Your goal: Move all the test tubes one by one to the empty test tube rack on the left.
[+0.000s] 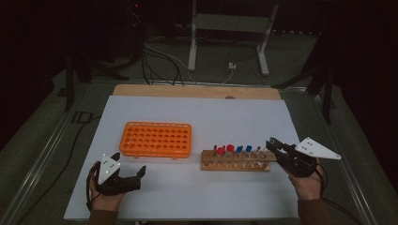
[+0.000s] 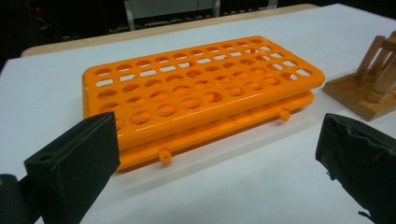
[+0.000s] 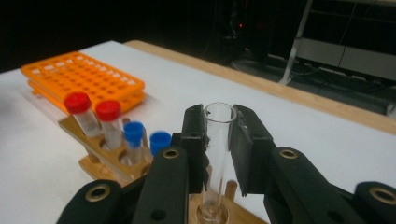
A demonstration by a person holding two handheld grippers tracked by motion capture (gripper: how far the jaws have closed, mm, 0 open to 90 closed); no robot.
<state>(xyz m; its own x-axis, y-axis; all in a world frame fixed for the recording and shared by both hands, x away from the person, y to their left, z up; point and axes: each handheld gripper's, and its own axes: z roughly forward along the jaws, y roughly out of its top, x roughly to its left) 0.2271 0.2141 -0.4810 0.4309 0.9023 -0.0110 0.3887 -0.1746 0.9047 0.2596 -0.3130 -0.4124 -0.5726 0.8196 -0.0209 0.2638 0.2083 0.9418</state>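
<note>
Right gripper (image 3: 218, 140) jaws clench one clear tube (image 3: 217, 144); left gripper (image 2: 215, 158) released; two red caps (image 3: 77, 102), seemingly two blue (image 3: 133, 131).

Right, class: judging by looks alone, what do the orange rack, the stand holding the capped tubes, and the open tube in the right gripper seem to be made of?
Orange rack: likely moulded plastic; glossy, uniform colour, with highlights around the holes.
Wooden stand: looks like wood; matt brown, with turned pegs.
Open tube, clamped by the right gripper: clear and colourless; glass or clear plastic, the look leaves it open.
</note>
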